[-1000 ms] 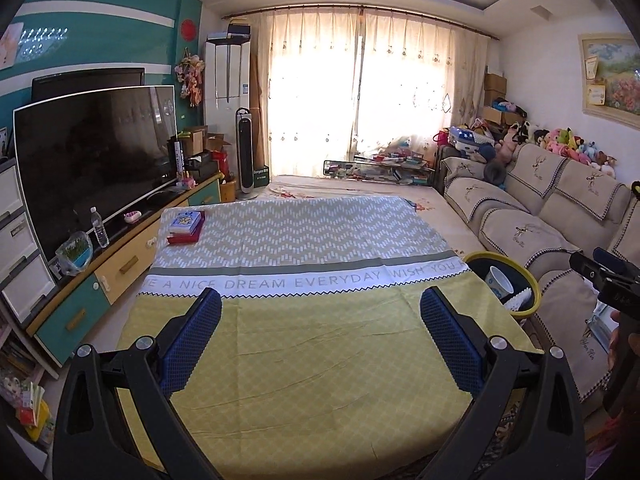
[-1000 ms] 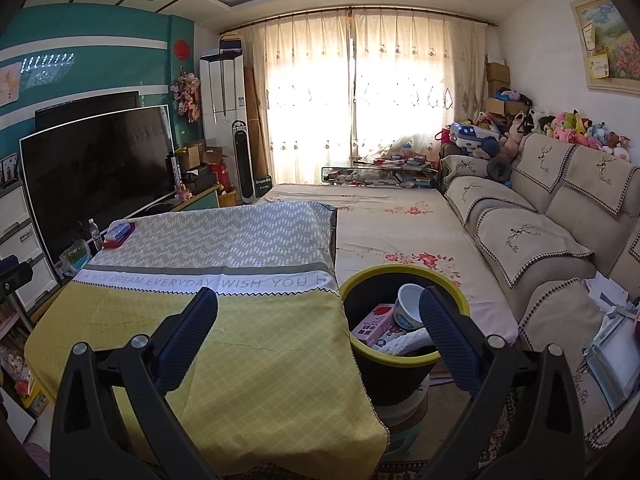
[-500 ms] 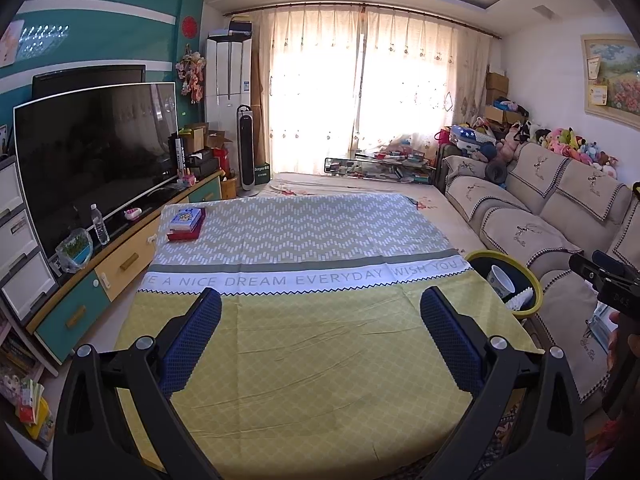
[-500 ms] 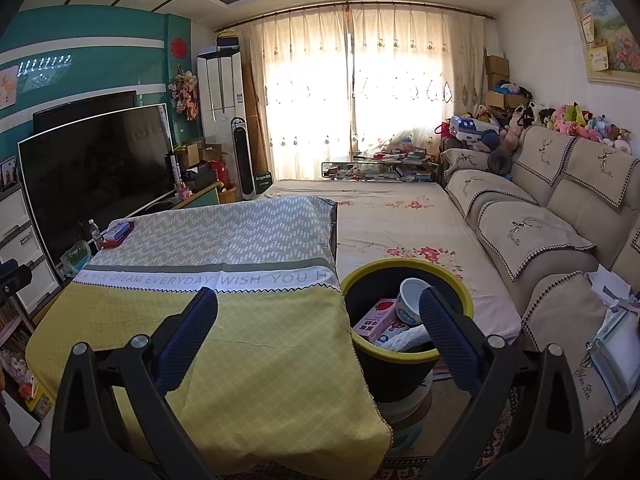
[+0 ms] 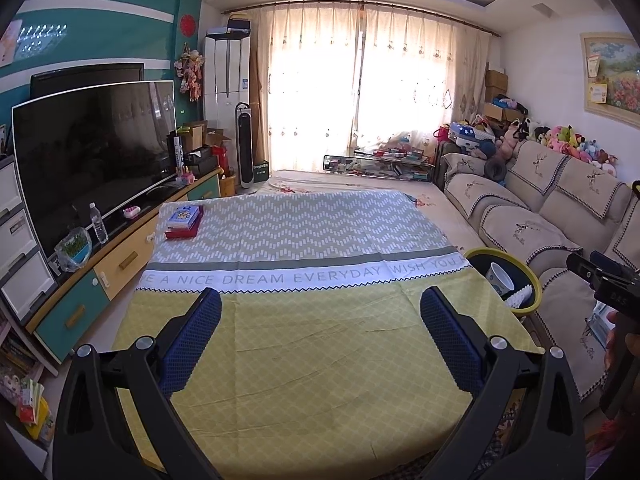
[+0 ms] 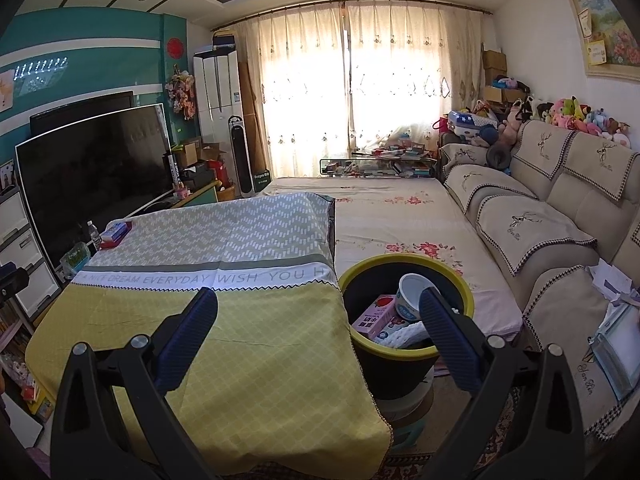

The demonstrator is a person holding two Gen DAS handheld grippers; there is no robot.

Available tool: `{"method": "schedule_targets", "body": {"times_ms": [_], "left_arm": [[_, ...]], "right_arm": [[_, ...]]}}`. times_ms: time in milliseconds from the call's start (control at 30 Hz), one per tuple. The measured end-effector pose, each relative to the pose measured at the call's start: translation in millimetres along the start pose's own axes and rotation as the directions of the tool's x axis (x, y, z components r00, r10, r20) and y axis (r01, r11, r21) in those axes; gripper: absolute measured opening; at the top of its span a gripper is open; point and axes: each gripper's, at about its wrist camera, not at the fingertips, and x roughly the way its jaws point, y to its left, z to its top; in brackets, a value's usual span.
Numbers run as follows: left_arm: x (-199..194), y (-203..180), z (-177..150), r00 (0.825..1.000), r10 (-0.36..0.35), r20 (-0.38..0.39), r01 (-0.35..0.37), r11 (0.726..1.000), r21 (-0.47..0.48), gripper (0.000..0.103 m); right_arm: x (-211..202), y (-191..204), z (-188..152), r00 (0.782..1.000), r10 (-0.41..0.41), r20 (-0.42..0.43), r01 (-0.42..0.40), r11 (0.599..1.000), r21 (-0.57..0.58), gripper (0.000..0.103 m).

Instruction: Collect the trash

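Left gripper [image 5: 320, 332] hangs over the yellow end of the cloth-covered surface [image 5: 320, 380], blue padded fingers [image 5: 192, 336] wide apart, nothing between them. Right gripper [image 6: 320, 332] same: fingers [image 6: 450, 340] spread wide, empty, sitting above the right edge of the surface where it meets the bin.

Trash bin [image 6: 466, 312], black with a yellow rim, stands just beside the surface's right edge, between it and the sofa [image 6: 560, 232]. Inside the bin: a pink carton [image 6: 374, 318], a white paper cup [image 6: 412, 294] tilted on its side, and a white textured piece [image 6: 408, 334] under them. In the left wrist view the bin [image 5: 534, 280] shows at the right, cup [image 5: 500, 278] visible in it.

Cloth top is bare of trash. Only thing on it: a small stack of a blue box on a red book [image 5: 184, 222] at the far left corner. TV [image 5: 96, 148] on a cabinet to the left, with a water bottle [image 5: 98, 228] in front. Part of the right gripper's body [image 5: 604, 284] and a hand [image 5: 618, 344] show at the left view's right edge.
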Motion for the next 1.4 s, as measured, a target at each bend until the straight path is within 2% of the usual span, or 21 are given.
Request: {"method": "schedule_targets", "body": {"times_ms": [1400], "left_arm": [[10.2, -1.9, -6.4, 1.0, -0.015, -0.027, 0.015, 1.0, 0.01, 0.098]], "right_arm": [[9.2, -1.8, -9.2, 1.0, -0.003, -0.012, 0.004, 1.0, 0.015, 0.096]]}}
